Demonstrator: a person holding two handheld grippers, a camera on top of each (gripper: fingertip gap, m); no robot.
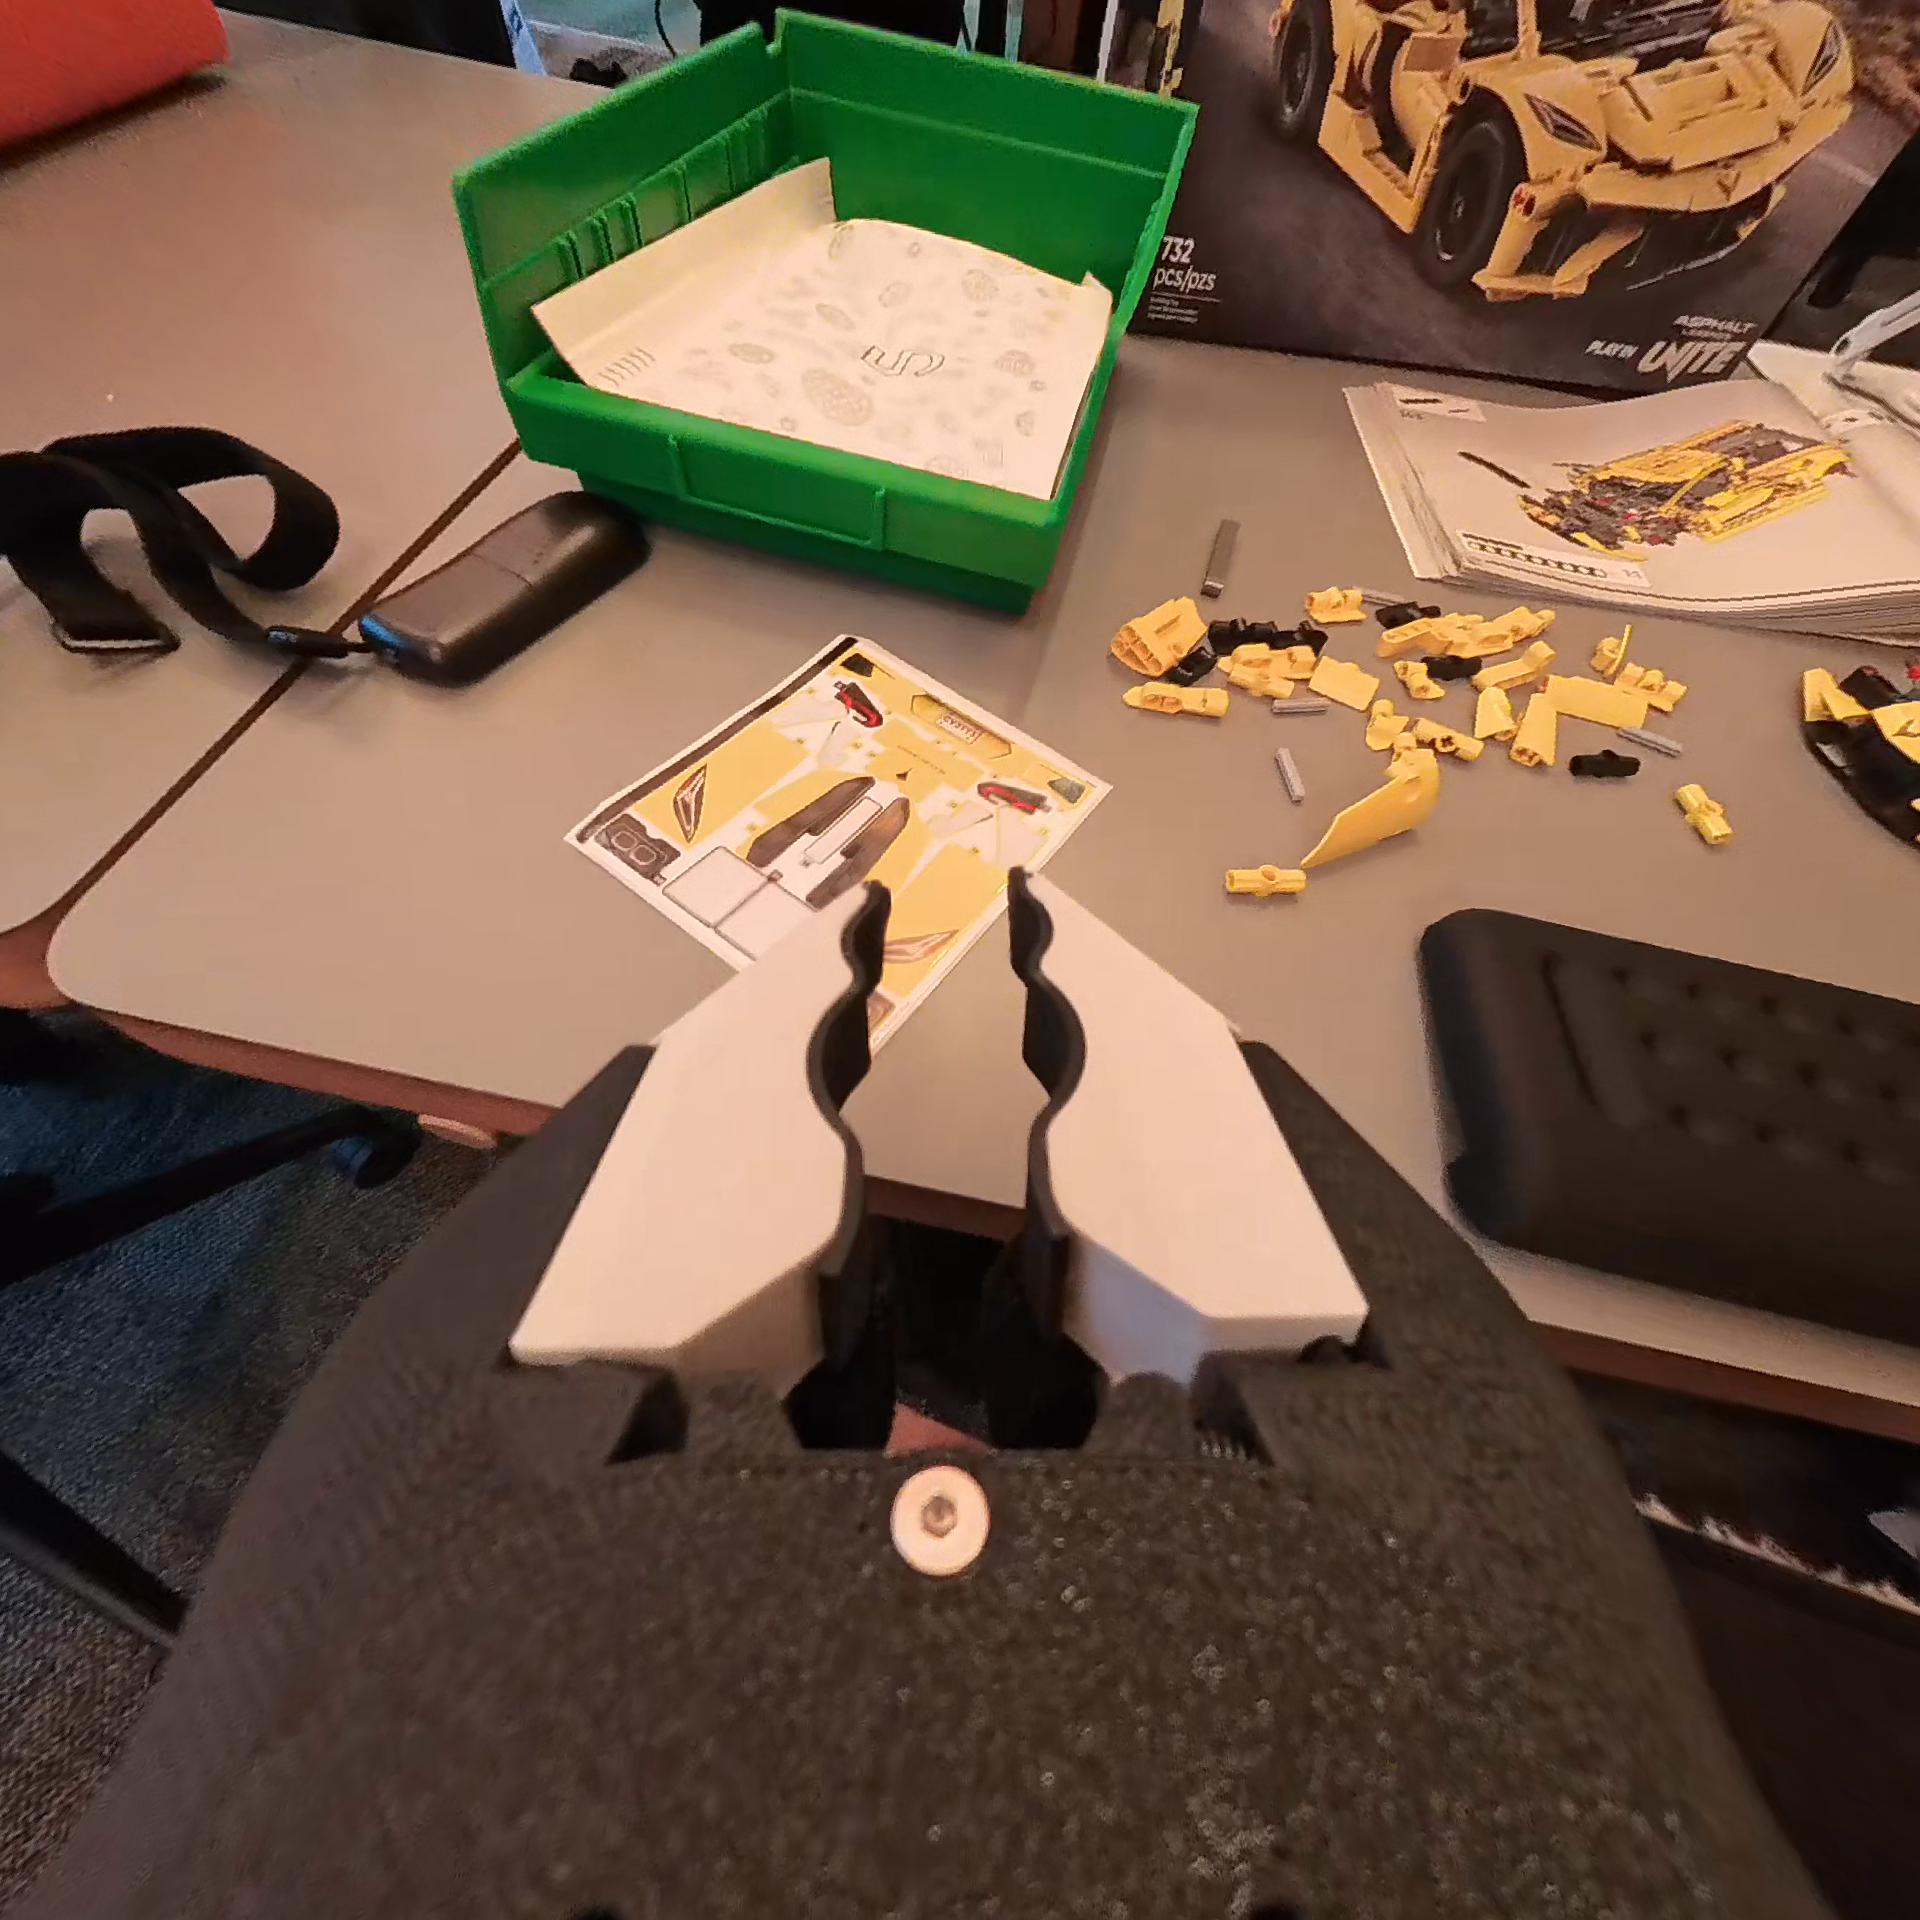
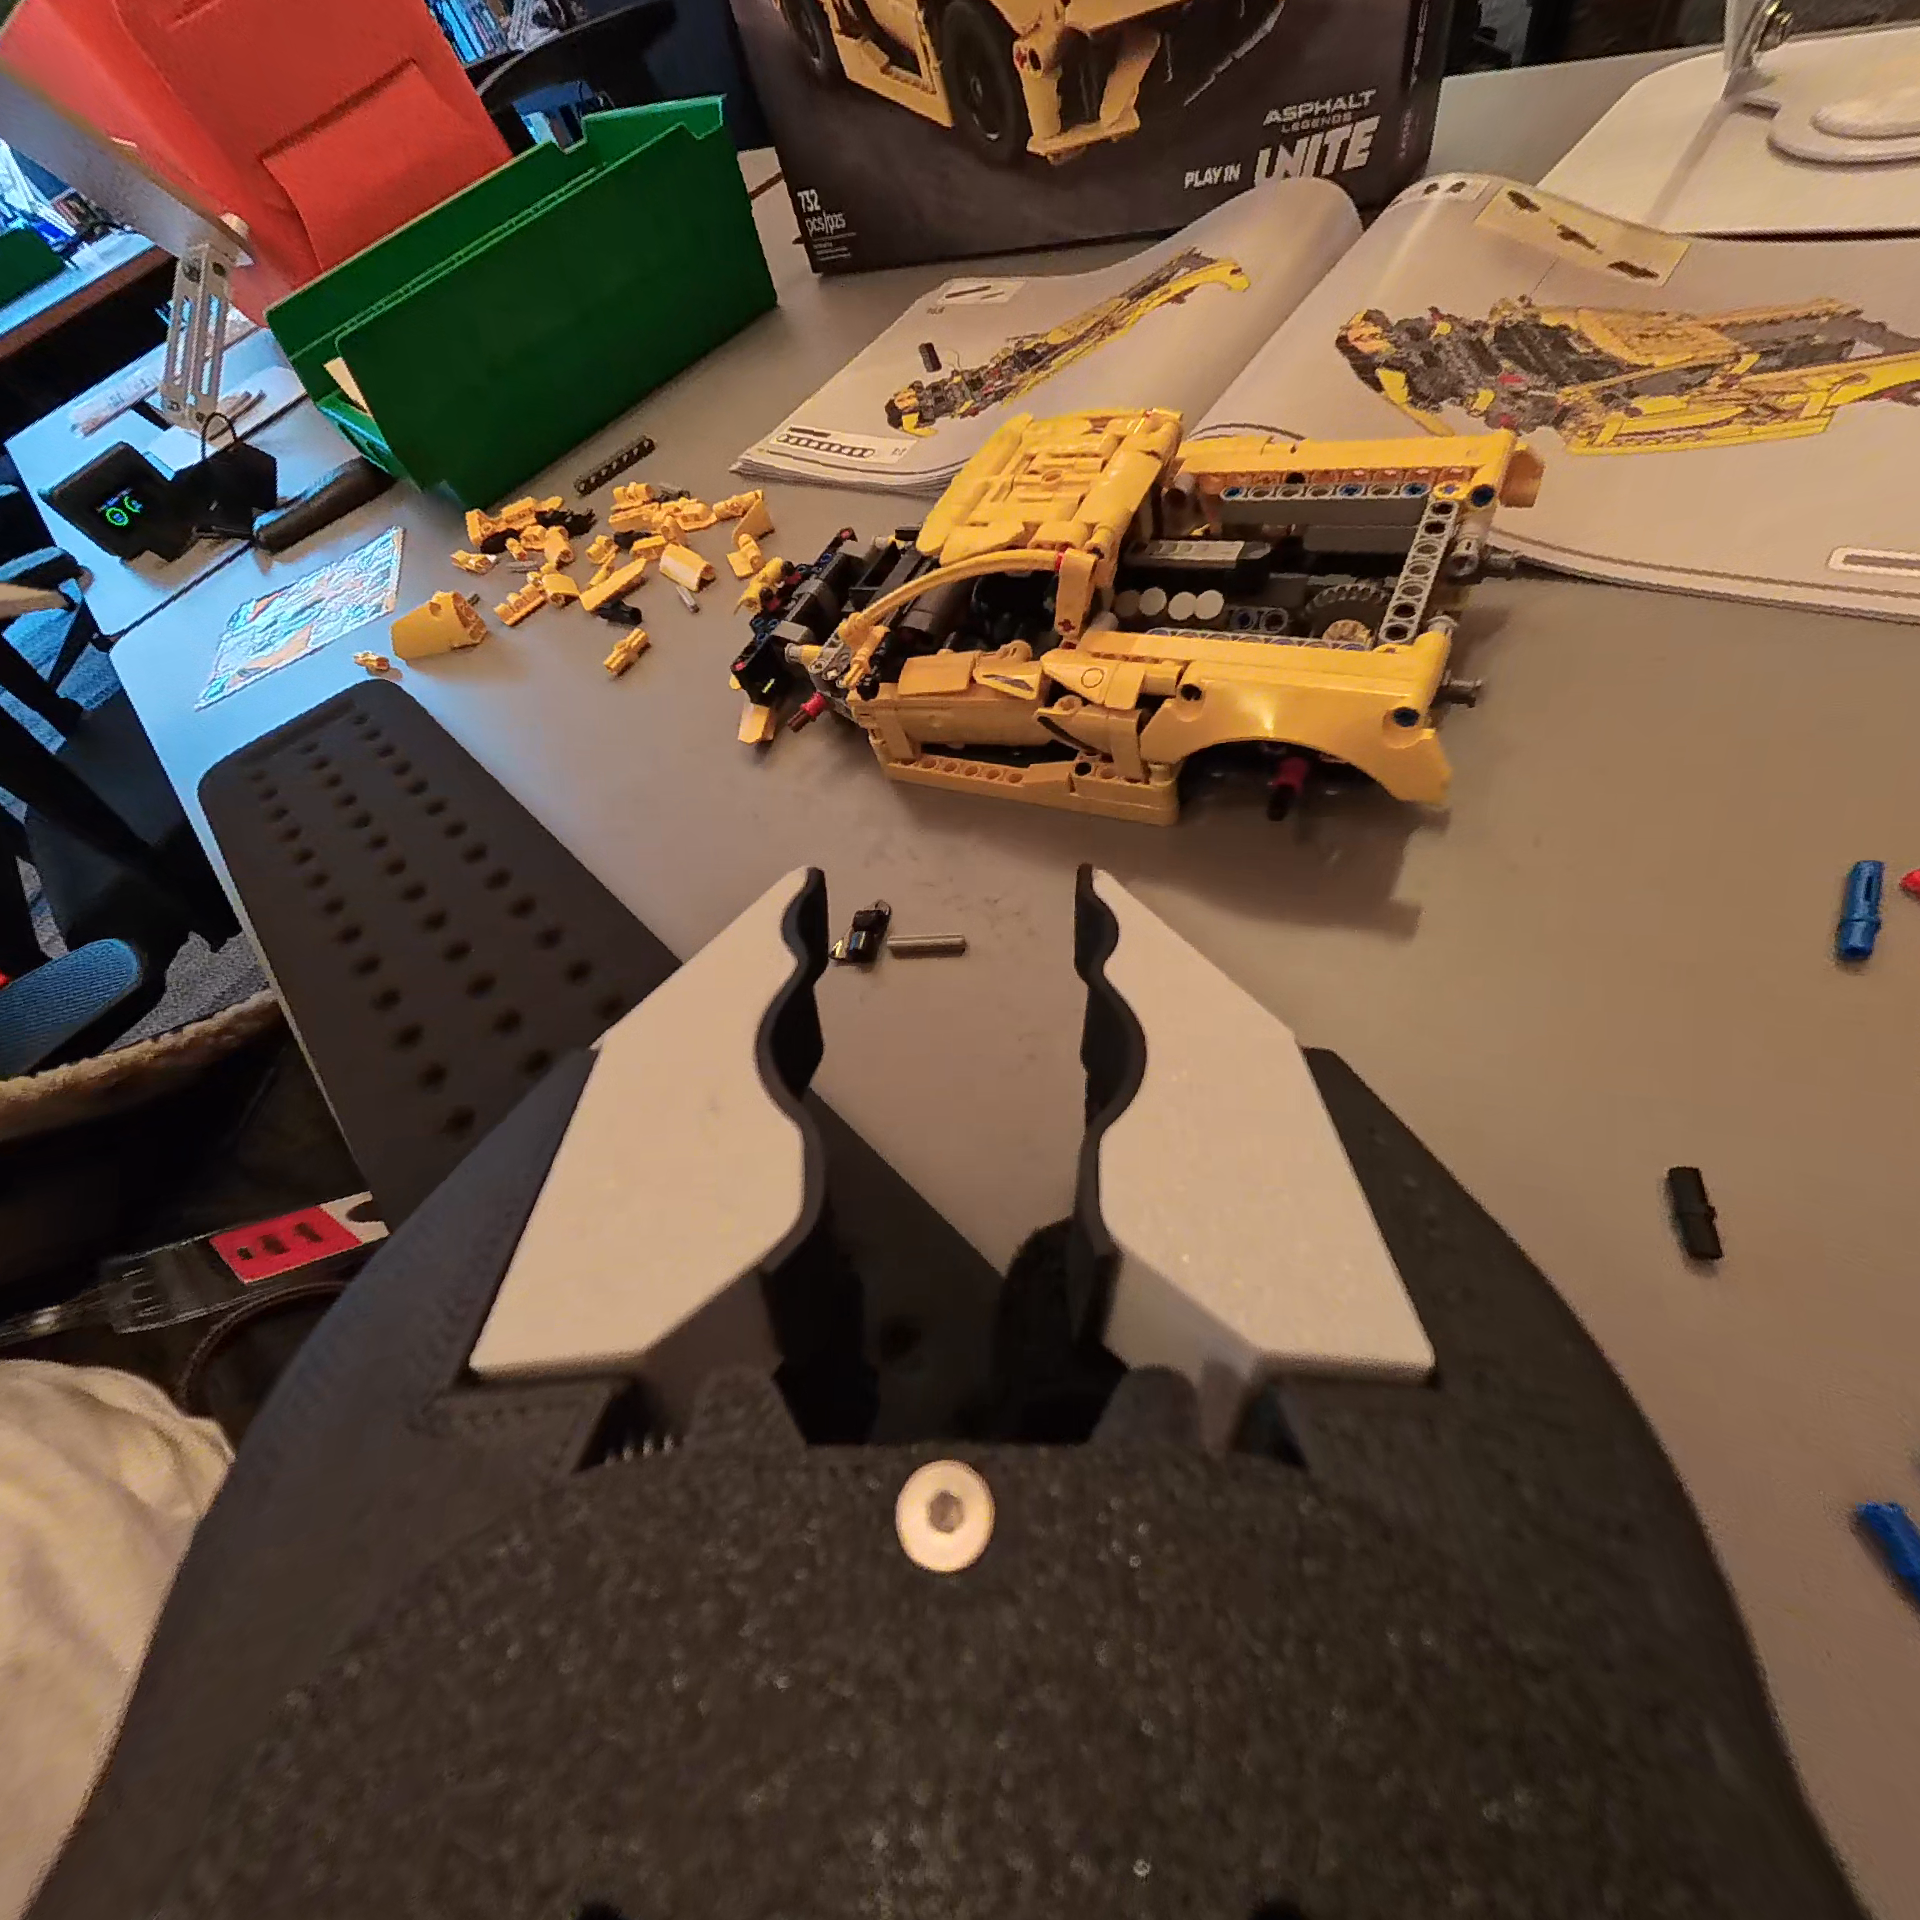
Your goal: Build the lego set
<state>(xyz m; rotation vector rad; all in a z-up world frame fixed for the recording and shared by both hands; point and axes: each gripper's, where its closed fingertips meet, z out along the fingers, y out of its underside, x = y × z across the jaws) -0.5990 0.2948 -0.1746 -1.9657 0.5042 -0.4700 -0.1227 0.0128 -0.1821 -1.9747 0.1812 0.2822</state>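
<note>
A half-built yellow lego car [image 2: 1143,644] lies on the grey table in front of an open instruction booklet [image 2: 1299,312]; its edge shows at the far right of the left wrist view [image 1: 1865,748]. A pile of loose yellow and black pieces [image 1: 1392,686] lies left of the car, also in the right wrist view [image 2: 613,551]. My left gripper [image 1: 943,894] is open and empty above a sticker sheet [image 1: 831,790]. My right gripper [image 2: 948,888] is open and empty, just short of a small black piece [image 2: 862,930] and a grey pin [image 2: 928,945].
A green bin [image 1: 810,488] lined with paper stands at the back left, the lego box [image 1: 1538,177] behind. A black perforated pad [image 1: 1683,1122] lies at the front edge. A black case with strap [image 1: 499,587] lies left. Blue pins [image 2: 1858,909] and a black pin [image 2: 1694,1226] lie right. The left gripper's tips are roughly 55 cm from the right gripper's. Between my left fingertips and the black case with strap [image 1: 499,587] there is roughly 25 cm.
</note>
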